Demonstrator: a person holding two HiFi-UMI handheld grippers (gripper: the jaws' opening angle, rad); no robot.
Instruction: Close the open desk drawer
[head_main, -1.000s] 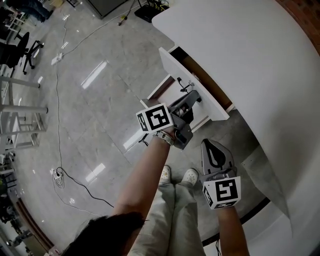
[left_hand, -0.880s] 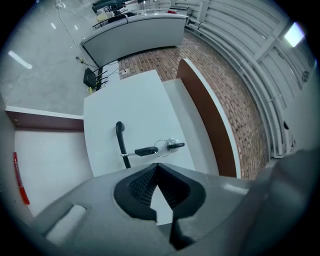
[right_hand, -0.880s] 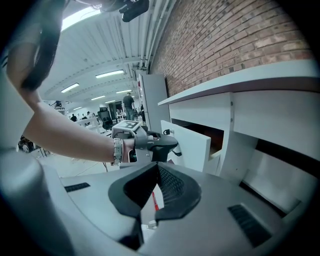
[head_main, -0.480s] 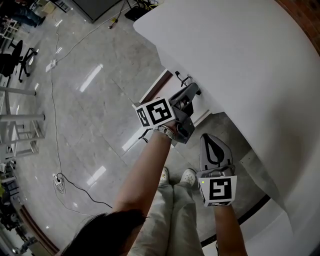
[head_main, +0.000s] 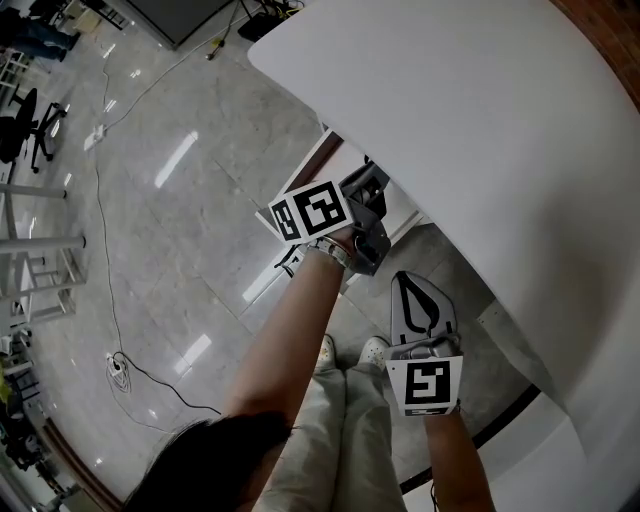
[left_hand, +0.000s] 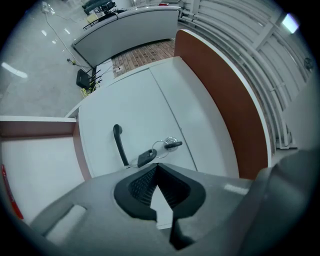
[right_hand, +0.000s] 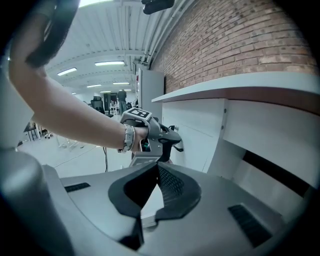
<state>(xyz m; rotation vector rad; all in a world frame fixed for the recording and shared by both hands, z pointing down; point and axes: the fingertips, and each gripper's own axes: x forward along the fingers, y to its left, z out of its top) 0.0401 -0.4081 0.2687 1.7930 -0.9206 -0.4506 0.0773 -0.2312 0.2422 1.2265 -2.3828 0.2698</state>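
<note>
- The left gripper (left_hand: 158, 166) has its dark ribbed jaws pressed together with nothing between them. It points almost level at the white drawer front (left_hand: 142, 107).
- Just above its tips in the left gripper view are the slim black bar handle (left_hand: 118, 145) and a key on a metal ring (left_hand: 168, 145) with a dark fob, sitting in the lock. The tips are at or just beside the panel. I cannot tell whether they actually touch it.
- In the head view this gripper reaches in under the edge of the broad white desk top (head_main: 480, 130). The drawer is tucked almost wholly beneath that edge.
- The right gripper (right_hand: 157, 166) also has its jaws together and holds nothing. It hangs lower and nearer the person's legs, well apart from the drawer, and takes no part in the push.
- Beyond are the grey polished floor (head_main: 150, 200) with trailing cables and a red brick wall (right_hand: 235, 35) behind the desk.
- Progress, as I judge it: the closing push looks nearly finished, since little or none of the drawer's body shows past the desk edge. What is left is to confirm the front sits flush, with a last short press if it does not, and then to draw the left gripper back.
</note>
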